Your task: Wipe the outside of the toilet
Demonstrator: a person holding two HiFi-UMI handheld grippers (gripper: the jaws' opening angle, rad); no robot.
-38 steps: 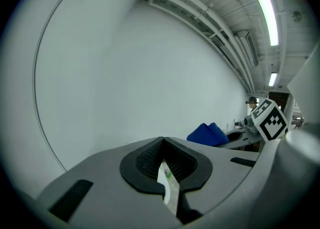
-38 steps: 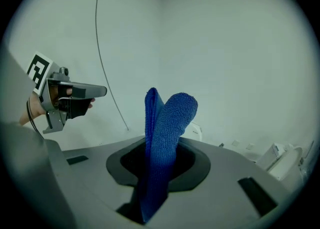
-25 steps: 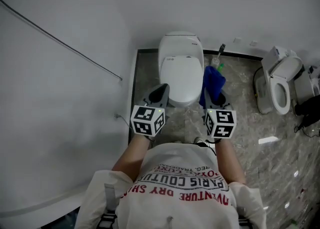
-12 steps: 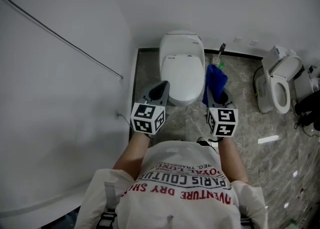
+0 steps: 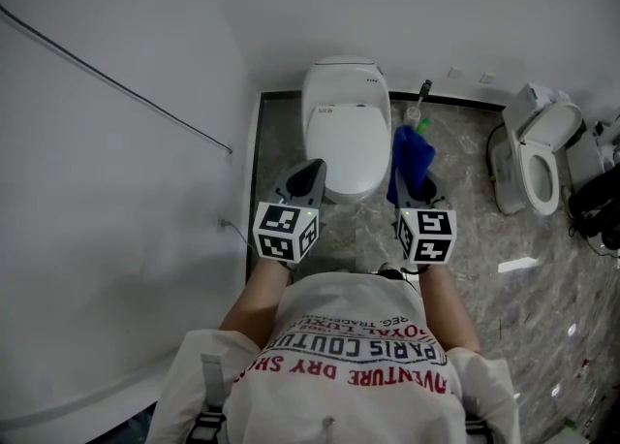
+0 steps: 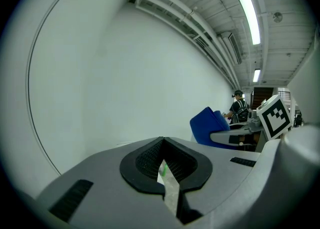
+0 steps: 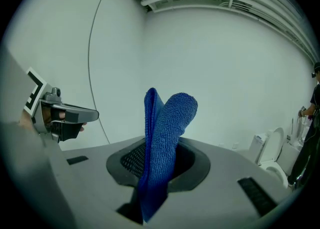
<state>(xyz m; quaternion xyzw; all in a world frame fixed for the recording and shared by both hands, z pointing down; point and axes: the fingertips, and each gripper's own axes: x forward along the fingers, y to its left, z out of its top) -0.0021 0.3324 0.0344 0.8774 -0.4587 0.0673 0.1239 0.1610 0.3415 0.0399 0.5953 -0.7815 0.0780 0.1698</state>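
The white toilet [image 5: 346, 132] stands against the back wall with its lid down. My left gripper [image 5: 311, 171] is shut and holds nothing, its tip just in front of the bowl's left front; its jaws [image 6: 164, 165] point up at the bare wall. A little right of the bowl's front, my right gripper [image 5: 412, 183] is shut on a blue cloth [image 5: 411, 156]. The folded cloth [image 7: 162, 138] stands up out of the right gripper [image 7: 152, 173]. From the left gripper view the cloth [image 6: 209, 125] shows at the right.
A toilet brush [image 5: 421, 103] stands right of the toilet by the wall. A second toilet [image 5: 531, 156] with its lid up sits at the far right, with dark gear [image 5: 596, 205] beyond it. The wall [image 5: 126, 171] closes in on the left. Other people [image 6: 239, 108] stand far off.
The head view has drifted slightly, so the toilet sits a little left in the picture. Both grippers keep their places in front of the bowl, the cloth still gripped.
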